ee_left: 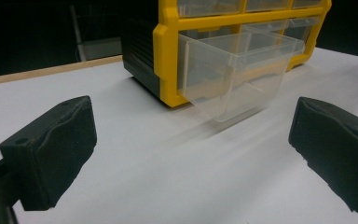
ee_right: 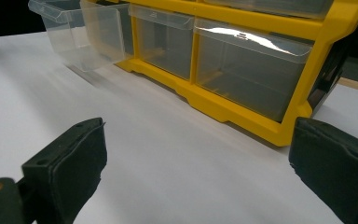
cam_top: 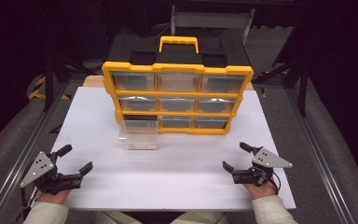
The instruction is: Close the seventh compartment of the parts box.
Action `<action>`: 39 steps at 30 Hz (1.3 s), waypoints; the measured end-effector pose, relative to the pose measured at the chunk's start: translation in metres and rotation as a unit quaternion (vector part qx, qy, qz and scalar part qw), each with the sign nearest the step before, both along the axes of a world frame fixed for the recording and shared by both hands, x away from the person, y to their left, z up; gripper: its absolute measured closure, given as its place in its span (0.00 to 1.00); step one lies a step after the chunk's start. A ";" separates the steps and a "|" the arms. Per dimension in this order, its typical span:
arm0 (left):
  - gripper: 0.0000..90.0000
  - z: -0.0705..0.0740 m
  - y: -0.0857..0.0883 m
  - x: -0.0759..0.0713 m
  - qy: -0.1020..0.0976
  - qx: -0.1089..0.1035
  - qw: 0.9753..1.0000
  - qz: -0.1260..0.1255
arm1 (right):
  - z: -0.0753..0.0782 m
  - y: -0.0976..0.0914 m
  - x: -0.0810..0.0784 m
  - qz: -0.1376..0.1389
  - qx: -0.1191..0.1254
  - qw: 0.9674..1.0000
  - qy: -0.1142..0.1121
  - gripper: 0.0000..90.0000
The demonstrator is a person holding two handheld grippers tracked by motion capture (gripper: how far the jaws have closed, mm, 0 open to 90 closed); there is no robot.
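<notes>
Yellow-and-black plastic organiser cabinet (cam_top: pixel 177 88) with nine clear drawers sits at the far middle of the white table (cam_top: pixel 177 182), front face toward the person. Its bottom-left clear plastic drawer (cam_top: pixel 139 133) is pulled out, long axis running front-to-back, open end up, front wall pointing at the near edge; the rear is still inside its slot. Left claw (cam_top: pixel 72 158) sits at the near-left corner by the table edge, released, jaws wide, nothing between them. Right claw (cam_top: pixel 235 156) sits near the right edge, also released and empty. Both are well apart from the drawer. Wide bare table lies between the claws and the cabinet front.
</notes>
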State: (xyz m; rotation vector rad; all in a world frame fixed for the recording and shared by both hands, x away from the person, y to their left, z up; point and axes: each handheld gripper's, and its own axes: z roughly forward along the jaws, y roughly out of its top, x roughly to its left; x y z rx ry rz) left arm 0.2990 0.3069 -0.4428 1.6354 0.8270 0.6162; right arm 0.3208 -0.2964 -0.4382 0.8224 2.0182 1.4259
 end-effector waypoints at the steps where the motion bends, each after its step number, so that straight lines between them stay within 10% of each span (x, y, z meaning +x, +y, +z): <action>1: 0.02 0.000 0.001 0.001 0.001 -0.003 1.000 0.001 | 0.000 0.000 0.000 0.000 0.000 1.000 -0.001 0.05; 39: 0.02 0.006 -0.009 0.013 0.006 -0.022 1.000 -0.020 | -0.003 -0.002 0.000 0.000 0.005 1.000 0.007 0.05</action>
